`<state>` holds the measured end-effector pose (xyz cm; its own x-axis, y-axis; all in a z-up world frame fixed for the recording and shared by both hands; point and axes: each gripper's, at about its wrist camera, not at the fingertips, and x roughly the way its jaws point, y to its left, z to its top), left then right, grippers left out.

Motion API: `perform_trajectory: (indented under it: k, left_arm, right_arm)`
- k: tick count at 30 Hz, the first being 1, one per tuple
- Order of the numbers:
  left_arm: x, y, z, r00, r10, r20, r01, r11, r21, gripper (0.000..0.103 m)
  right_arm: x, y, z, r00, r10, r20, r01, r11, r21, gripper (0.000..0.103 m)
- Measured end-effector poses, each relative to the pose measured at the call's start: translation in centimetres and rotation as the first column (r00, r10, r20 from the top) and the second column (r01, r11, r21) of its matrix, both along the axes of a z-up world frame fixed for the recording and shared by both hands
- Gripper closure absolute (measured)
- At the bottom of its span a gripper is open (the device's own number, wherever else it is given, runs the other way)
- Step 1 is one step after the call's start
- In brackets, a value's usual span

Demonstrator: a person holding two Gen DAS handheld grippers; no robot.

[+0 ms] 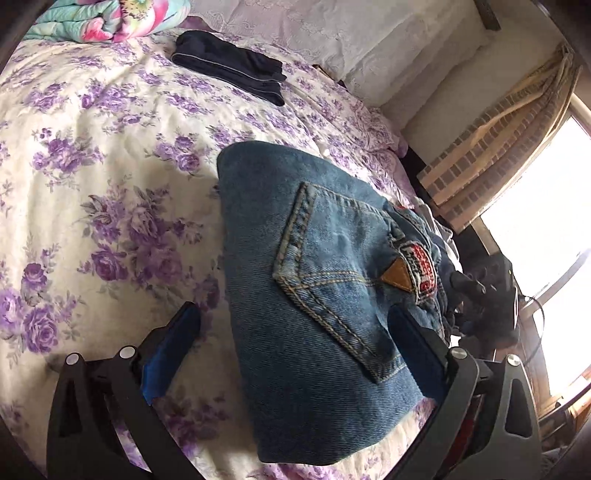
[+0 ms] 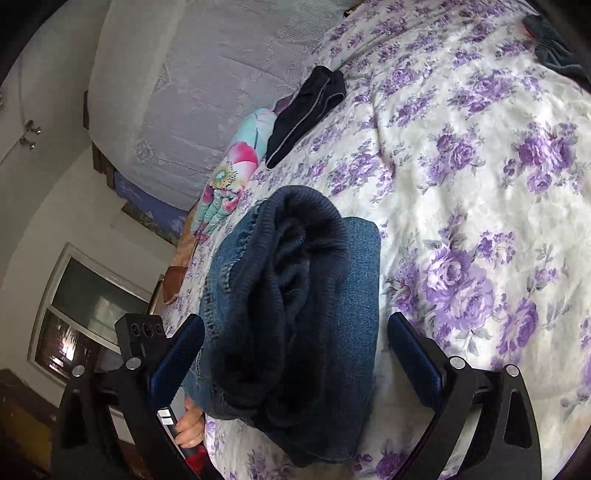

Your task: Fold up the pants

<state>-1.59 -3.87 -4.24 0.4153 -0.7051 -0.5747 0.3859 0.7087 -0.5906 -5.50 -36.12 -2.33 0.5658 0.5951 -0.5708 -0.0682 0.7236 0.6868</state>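
Observation:
Blue jeans (image 1: 314, 295) lie folded into a thick bundle on the floral bedspread (image 1: 92, 166), back pocket and red label facing up. My left gripper (image 1: 295, 332) is open, its blue-padded fingers on either side of the bundle. In the right wrist view the jeans (image 2: 295, 314) show their dark fleece lining at the open waist end. My right gripper (image 2: 295, 339) is open and straddles that end, touching nothing that I can see.
A folded pair of dark pants (image 1: 229, 66) lies near the white pillows (image 1: 332, 37); it also shows in the right wrist view (image 2: 306, 110). A colourful quilt (image 1: 110, 18) sits at the bed's corner. A bright window (image 1: 546, 221) is beyond the bed edge.

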Motion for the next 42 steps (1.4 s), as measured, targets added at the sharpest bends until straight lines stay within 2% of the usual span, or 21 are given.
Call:
perform_trajectory:
  k: [2, 3, 4, 6, 8, 10, 11, 15, 17, 19, 23, 26, 29, 33, 34, 35, 36, 37, 38, 40, 42]
  left_arm:
    - [0.1, -1.3, 0.3, 0.999, -0.033, 0.015, 0.032, 0.998, 0.053, 0.006]
    - [0.2, -1.8, 0.5, 0.999, -0.039, 0.019, 0.037, 0.997, 0.064, 0.010]
    - [0.5, -2.3, 0.8, 0.999, -0.042, 0.018, 0.041, 0.996, 0.078, 0.021]
    - [1.2, -2.6, 1.6, 1.000, -0.021, 0.009, 0.020, 0.994, 0.108, 0.028]
    - [2.0, -2.8, 2.9, 1.000, -0.022, 0.016, 0.020, 0.990, 0.141, 0.038]
    - [3.5, -2.7, 4.6, 1.000, -0.022, 0.004, 0.021, 0.988, 0.153, 0.043]
    - [4.5, -2.5, 5.8, 0.999, -0.007, 0.033, 0.002, 0.987, 0.158, 0.045]
    - [9.0, -2.5, 11.8, 0.972, 0.052, 0.230, -0.105, 0.969, 0.225, 0.046]
    - [12.7, -2.8, 14.3, 0.954, 0.078, 0.290, -0.155, 0.956, 0.251, 0.046]
    - [17.6, -2.7, 16.3, 0.940, 0.119, 0.320, -0.203, 0.949, 0.243, 0.046]
    - [26.8, -2.7, 17.9, 0.906, 0.179, 0.384, -0.287, 0.926, 0.245, 0.046]
    - [33.0, -2.2, 16.6, 0.899, 0.211, 0.384, -0.313, 0.922, 0.227, 0.045]
    - [38.9, -1.7, 13.8, 0.905, 0.241, 0.351, -0.330, 0.918, 0.220, 0.045]
    - [45.1, -2.8, 6.9, 0.919, 0.242, 0.312, -0.342, 0.883, 0.322, 0.042]
    - [45.9, -3.1, 4.9, 0.915, 0.251, 0.316, -0.356, 0.871, 0.339, 0.032]
    - [45.5, -2.8, 4.1, 0.887, 0.284, 0.365, -0.403, 0.862, 0.307, 0.020]
    - [45.7, -2.2, 4.3, 0.882, 0.313, 0.352, -0.419, 0.863, 0.281, 0.015]
    - [46.0, -1.5, 4.4, 0.878, 0.349, 0.327, -0.439, 0.860, 0.261, 0.004]
    - [46.2, -1.2, 4.0, 0.884, 0.356, 0.305, -0.434, 0.866, 0.248, 0.004]
    - [45.2, -0.7, 4.1, 0.881, 0.370, 0.297, -0.444, 0.862, 0.244, 0.004]
    - [42.8, -0.2, 4.7, 0.857, 0.398, 0.327, -0.484, 0.840, 0.247, 0.005]
  right_arm:
    - [0.5, 1.8, 0.2, 0.999, 0.052, -0.008, -0.053, 0.992, -0.116, 0.003]
    - [0.5, 2.6, 0.3, 0.998, 0.065, 0.000, -0.064, 0.983, -0.171, 0.006]
    - [0.6, 3.2, 0.6, 0.997, 0.074, 0.007, -0.071, 0.976, -0.204, 0.013]
    - [0.8, 3.6, 1.9, 0.998, 0.066, 0.025, -0.057, 0.966, -0.251, 0.033]
    - [1.8, 3.9, 3.9, 0.993, 0.090, 0.073, -0.065, 0.954, -0.292, 0.043]
    - [4.0, 4.0, 6.0, 0.989, 0.102, 0.109, -0.064, 0.949, -0.308, 0.045]
    - [5.3, 3.9, 6.9, 0.986, 0.100, 0.130, -0.056, 0.950, -0.306, 0.045]
    - [12.2, 4.2, 11.1, 0.961, 0.100, 0.257, -0.011, 0.945, -0.326, 0.046]
    - [16.6, 4.2, 12.9, 0.952, 0.080, 0.296, 0.018, 0.949, -0.314, 0.046]
    - [21.5, 4.5, 14.3, 0.939, 0.063, 0.339, 0.052, 0.946, -0.321, 0.046]
    - [30.9, 5.8, 15.0, 0.919, 0.059, 0.389, 0.095, 0.926, -0.364, 0.046]
    - [36.8, 6.6, 13.7, 0.907, 0.054, 0.418, 0.129, 0.909, -0.396, 0.046]
    - [41.4, 7.0, 10.3, 0.907, 0.046, 0.419, 0.156, 0.886, -0.436, 0.046]
    - [46.8, 7.0, 2.6, 0.946, -0.015, 0.324, 0.186, 0.843, -0.505, 0.042]
    - [47.3, 6.6, 2.1, 0.949, -0.031, 0.314, 0.189, 0.853, -0.486, 0.039]
    - [47.3, 6.5, 2.7, 0.946, -0.033, 0.322, 0.191, 0.861, -0.472, 0.038]
    - [47.2, 7.1, 3.1, 0.942, -0.018, 0.335, 0.201, 0.830, -0.521, 0.032]
    - [47.0, 7.6, 3.1, 0.934, -0.012, 0.358, 0.229, 0.787, -0.572, 0.027]
    - [46.6, 7.7, 3.0, 0.927, -0.021, 0.373, 0.251, 0.776, -0.578, 0.017]
    - [45.1, 7.0, 3.8, 0.911, -0.030, 0.412, 0.265, 0.809, -0.526, 0.016]
    - [41.6, 6.4, 4.8, 0.867, -0.058, 0.495, 0.333, 0.806, -0.489, 0.016]
